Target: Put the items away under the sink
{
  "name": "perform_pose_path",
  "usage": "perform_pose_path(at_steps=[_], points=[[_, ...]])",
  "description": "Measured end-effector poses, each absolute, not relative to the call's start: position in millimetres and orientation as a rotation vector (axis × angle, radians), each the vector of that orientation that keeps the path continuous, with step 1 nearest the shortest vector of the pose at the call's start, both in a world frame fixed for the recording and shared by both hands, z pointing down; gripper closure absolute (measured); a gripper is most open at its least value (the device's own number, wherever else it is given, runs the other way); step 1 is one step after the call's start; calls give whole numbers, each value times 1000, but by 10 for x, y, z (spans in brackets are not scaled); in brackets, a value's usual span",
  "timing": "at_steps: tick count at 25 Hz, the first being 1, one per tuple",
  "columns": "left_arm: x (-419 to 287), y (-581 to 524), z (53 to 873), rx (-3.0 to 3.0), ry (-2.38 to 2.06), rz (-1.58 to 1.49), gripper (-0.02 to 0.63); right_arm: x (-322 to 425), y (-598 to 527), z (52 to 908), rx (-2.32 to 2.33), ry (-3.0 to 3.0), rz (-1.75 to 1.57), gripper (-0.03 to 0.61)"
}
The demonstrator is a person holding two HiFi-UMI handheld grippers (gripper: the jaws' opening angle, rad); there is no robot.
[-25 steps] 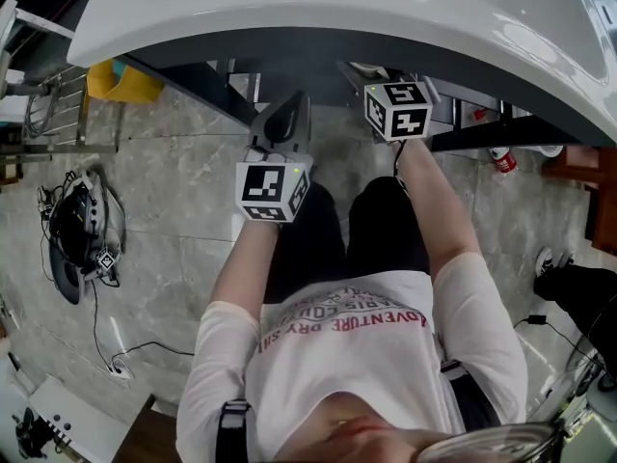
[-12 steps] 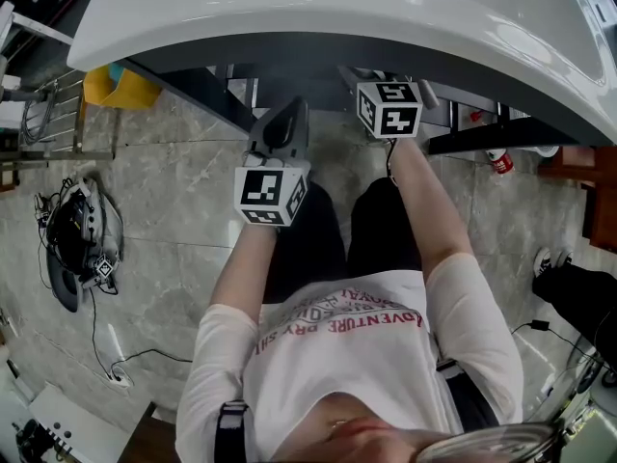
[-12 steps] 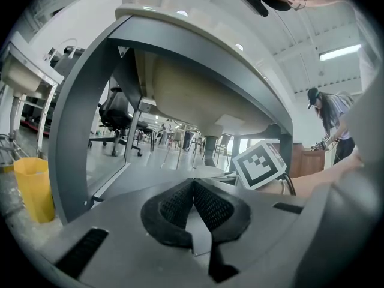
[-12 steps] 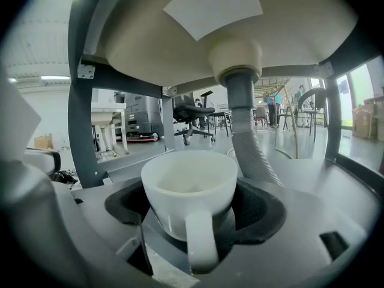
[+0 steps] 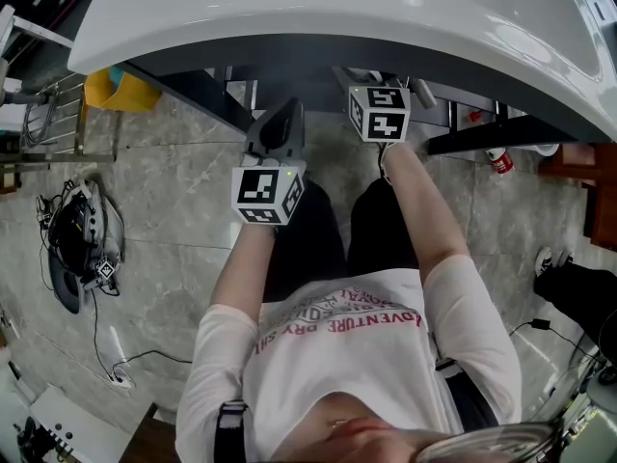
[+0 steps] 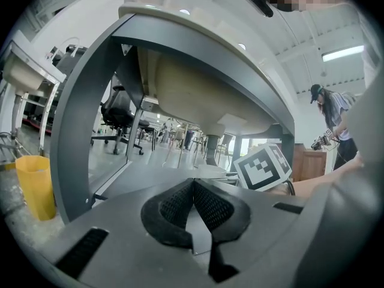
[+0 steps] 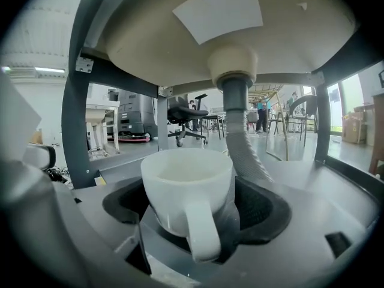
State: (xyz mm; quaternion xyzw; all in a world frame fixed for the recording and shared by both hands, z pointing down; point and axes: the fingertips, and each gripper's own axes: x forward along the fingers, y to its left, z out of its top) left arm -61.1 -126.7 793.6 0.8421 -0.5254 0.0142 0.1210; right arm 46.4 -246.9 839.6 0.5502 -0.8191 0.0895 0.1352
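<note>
A yellow bin (image 5: 120, 87) stands on the floor by the left end of the sink (image 5: 318, 13). Right of it, the left gripper (image 5: 280, 123) is held in front of the sink's near edge, above the person's left knee; its fingers (image 6: 174, 204) are pressed together with nothing between them, pointing into the open space under the basin. Just to its right, the right gripper (image 7: 195, 204) reaches under the near edge, and its fingers pinch a white cup (image 7: 186, 179). The cup is upright, mouth up, with its handle turned back toward the gripper, and sits below the underside of the basin. A grey ribbed hose (image 7: 243, 143) drops from the drain just behind the cup, to its right. Farther right, a red and white can (image 5: 501, 159) lies on the floor under the sink's right end.
</note>
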Motion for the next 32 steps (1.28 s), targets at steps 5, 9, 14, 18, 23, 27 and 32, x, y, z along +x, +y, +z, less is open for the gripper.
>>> perform_pose_path(at_steps=[5, 9, 14, 18, 23, 27, 32], points=[[-578, -1264, 7901, 2466, -1544, 48, 591, 565, -2290, 8313, 1634, -2369, 220, 164], [-533, -1265, 7849, 2475, -1552, 44, 591, 637, -2034, 8191, 1659, -2399, 181, 166], [-417, -1199, 7705, 2485, -1549, -6, 591, 708, -1640, 7933, 1687, -2479, 161, 199], [-312, -1120, 7595, 2497, -1529, -38, 591, 901, -1466, 7744, 1808, -2450, 117, 536], [-212, -1055, 7415, 2497, -1498, -85, 591, 893, -1303, 7473, 1762, -2521, 58, 554], [-170, -1045, 7217, 2470, -1445, -40, 591, 844, -1183, 7250, 1736, -2489, 99, 554], [-127, -926, 6677, 2404, -1385, 57, 591, 704, -979, 6704, 1636, -2486, 282, 554]])
